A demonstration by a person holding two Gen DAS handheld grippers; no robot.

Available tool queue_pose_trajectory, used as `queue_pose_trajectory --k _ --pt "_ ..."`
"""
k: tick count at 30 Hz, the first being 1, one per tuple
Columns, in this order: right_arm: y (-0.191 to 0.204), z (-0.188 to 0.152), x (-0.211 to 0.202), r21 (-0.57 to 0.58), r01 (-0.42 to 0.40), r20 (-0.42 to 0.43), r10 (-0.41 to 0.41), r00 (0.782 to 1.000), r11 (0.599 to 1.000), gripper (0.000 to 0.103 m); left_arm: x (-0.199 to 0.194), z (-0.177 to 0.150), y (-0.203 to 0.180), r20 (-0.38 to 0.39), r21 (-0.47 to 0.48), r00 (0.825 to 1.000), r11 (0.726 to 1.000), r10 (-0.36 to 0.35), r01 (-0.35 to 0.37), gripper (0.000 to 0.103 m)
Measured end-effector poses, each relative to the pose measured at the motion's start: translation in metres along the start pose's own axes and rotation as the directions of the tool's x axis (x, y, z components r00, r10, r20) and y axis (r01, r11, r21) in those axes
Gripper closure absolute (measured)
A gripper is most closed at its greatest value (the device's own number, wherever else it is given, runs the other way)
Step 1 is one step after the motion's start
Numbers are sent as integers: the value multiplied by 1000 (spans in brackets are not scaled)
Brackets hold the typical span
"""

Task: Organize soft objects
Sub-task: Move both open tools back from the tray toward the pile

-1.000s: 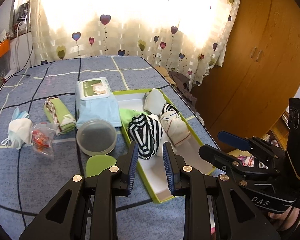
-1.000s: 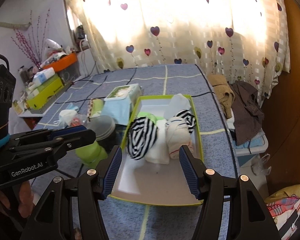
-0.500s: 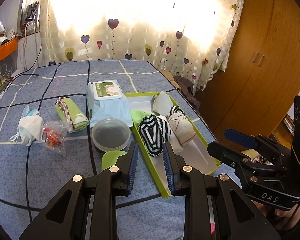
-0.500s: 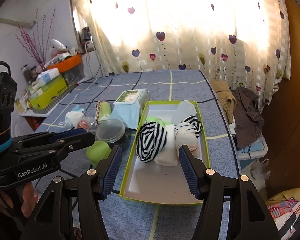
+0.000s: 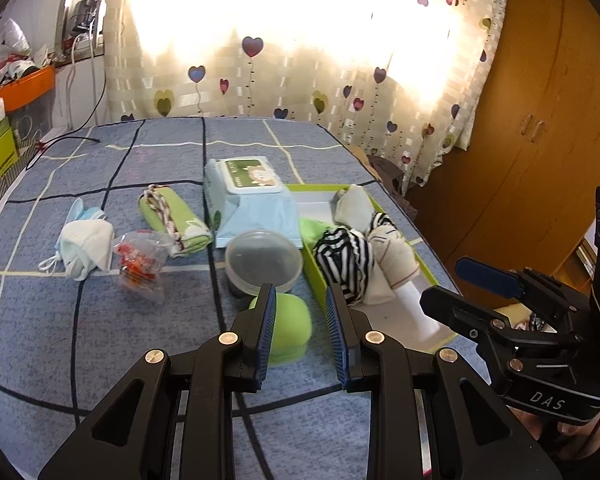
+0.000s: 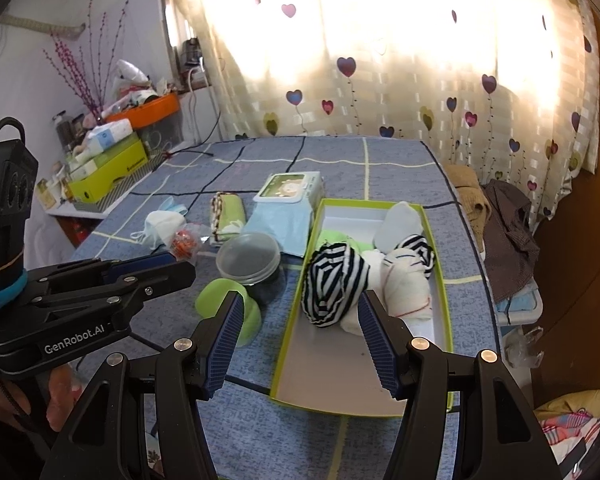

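So we're at the point where most of the soft stuff is already in the green tray (image 6: 440, 264): the striped sock (image 6: 334, 280), a white sock (image 6: 404, 280) and a couple more bundled behind them. Still out on the blue checked surface (image 5: 100, 360) are the rolled green cloth (image 5: 174, 216), the face mask (image 5: 86, 246) and a little crinkly bag (image 5: 140, 260), plus the wipes pack (image 5: 252, 200) and a lidded tub (image 5: 264, 258).

Our guess is the green cloth goes next. To do it well, we'd come in from above with the left gripper (image 5: 300, 320), line the pads up across the short side of the roll so it doesn't unravel, and pinch near the middle. There's free space at the near end of the tray, so dropping it there shouldn't disturb the socks. Watch the tub and the green cup (image 5: 290, 328) on the way over.

Left gripper is about half open and holding nothing, hanging above the cup. Right gripper (image 6: 300, 328) is spread wide, also empty, hovering over the near end of the tray.
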State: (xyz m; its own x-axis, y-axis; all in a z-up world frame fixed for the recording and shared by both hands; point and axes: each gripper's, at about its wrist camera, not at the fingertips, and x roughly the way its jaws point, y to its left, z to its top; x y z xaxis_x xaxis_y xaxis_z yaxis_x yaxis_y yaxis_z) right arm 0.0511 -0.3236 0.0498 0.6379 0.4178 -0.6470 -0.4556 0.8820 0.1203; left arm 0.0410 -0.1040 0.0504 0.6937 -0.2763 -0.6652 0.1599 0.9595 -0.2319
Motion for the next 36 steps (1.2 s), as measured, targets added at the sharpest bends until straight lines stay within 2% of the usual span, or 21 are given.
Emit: queue_pose_trajectory --k 23,36 --pt "45 21 38 -88 -64 -46 60 997 994 44 5 -5 58 -9 -91 999 995 43 -43 76" --pt "84 41 71 -156 -128 -82 116 990 979 44 3 -7 112 0 -180 999 982 52 -52 76"
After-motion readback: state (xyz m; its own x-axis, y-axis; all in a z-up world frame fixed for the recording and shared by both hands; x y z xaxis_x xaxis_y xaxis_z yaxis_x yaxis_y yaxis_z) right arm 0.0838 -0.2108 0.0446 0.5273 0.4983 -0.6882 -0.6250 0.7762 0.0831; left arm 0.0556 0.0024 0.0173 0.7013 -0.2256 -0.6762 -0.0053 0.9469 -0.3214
